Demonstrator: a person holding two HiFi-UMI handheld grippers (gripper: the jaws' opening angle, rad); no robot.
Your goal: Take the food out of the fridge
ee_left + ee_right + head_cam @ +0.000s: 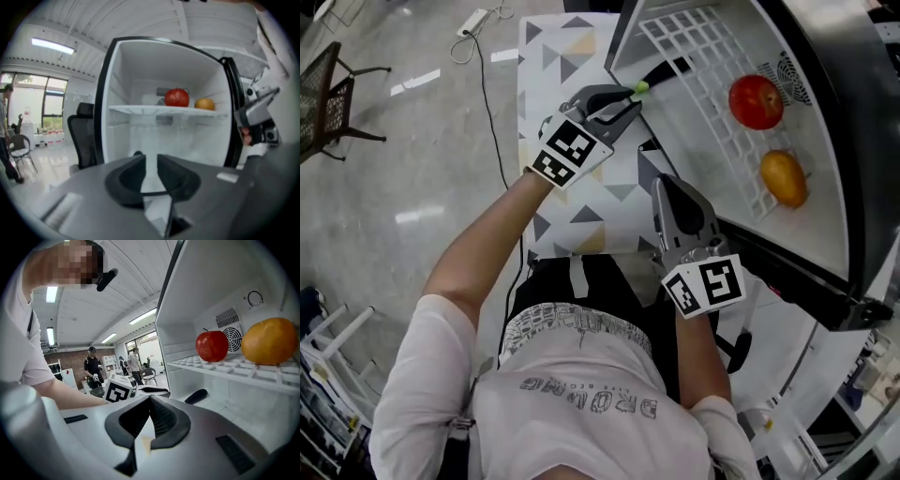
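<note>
On grid shelf (pixel 689 47), round glossy apple (pixel 757 101) (left hand-held gripper (pixel 151 163) slightly agape, right hand-held gripper (pixel 150 400) closed)

Ahead of the right jaws: red apple (pixel 212 346) and orange-yellow fruit (pixel 269 341) on white grid shelf (pixel 225 369), fridge (pixel 201 287) white inside with black rim; below the left jaws, white cloth (pixel 581 202) patterned with grey, black and yellow triangles; marker cubes (pixel 570 150) black-and-white squares.

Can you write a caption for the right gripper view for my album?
A red apple and an orange-coloured fruit sit side by side on the white fridge shelf.
</note>
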